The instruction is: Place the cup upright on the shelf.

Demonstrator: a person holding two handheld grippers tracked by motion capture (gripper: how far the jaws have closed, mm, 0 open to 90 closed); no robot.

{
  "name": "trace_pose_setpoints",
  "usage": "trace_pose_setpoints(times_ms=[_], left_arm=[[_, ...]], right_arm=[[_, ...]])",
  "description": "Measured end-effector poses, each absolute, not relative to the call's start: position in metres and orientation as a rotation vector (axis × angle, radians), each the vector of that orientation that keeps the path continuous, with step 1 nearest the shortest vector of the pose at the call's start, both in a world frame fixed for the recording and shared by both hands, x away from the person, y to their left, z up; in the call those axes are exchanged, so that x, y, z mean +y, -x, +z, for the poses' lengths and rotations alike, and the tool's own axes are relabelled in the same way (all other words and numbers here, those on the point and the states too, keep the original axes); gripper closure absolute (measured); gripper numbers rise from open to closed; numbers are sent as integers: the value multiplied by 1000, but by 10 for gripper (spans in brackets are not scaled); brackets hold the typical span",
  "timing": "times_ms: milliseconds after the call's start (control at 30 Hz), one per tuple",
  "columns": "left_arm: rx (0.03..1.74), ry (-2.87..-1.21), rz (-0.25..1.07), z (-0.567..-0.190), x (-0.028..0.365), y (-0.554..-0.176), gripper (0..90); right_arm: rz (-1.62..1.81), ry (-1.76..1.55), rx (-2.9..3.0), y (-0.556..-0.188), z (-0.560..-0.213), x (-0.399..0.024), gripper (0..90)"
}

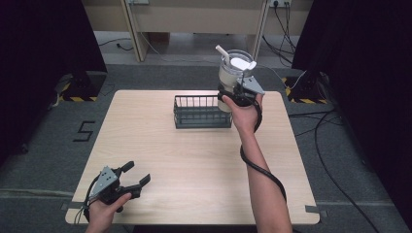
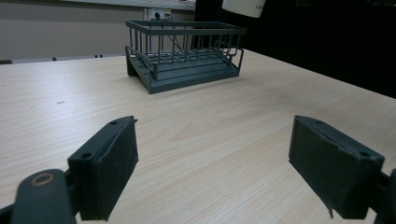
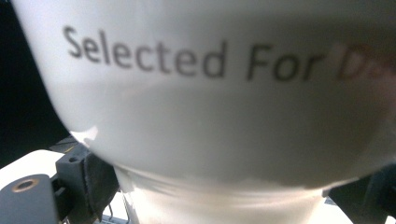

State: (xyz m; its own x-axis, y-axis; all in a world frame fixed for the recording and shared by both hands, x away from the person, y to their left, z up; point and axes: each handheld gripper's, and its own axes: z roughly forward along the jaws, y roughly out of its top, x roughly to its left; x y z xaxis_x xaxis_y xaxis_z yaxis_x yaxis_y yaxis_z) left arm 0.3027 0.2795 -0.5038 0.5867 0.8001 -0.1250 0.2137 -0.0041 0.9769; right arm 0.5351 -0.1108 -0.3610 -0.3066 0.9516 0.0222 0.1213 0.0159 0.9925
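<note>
Wooden table (image 1: 194, 170) bore a wire basket (image 1: 202, 111). We found the right gripper (image 1: 236, 93) clamping an upright tumbler (image 1: 232, 73) above the basket's right end; the left gripper (image 1: 133, 177) sat released, well apart.

On the white tumbler (image 3: 210, 116) that your right gripper holds, you can read dark slanted letters, "Selected For", and after them a word that starts with "D" and blurs away. Left of the table (image 1: 194, 160), on the grey floor, you see a black mark (image 1: 83, 131) shaped like the numeral "5".
</note>
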Motion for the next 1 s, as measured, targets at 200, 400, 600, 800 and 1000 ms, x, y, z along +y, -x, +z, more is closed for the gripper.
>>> trace_pose_setpoints(times_ms=[200,400,600,800,1000], left_arm=[[887,-1543,574,-504,279,-303,149],[885,-1544,575,-504,279,-303,150],[886,-1543,575,-504,279,-303,150],[886,-1543,573,-504,279,-303,150],[887,-1541,573,-504,280,-303,150]], right_arm=[[1382,-1131,1536,-538,-359,-106,103],[1390,-1130,1542,-540,-358,-101,103],[1393,-1135,1548,-543,-358,-96,103],[1399,-1128,1552,-545,-357,-91,103],[1407,-1129,1559,-548,-356,-86,103]])
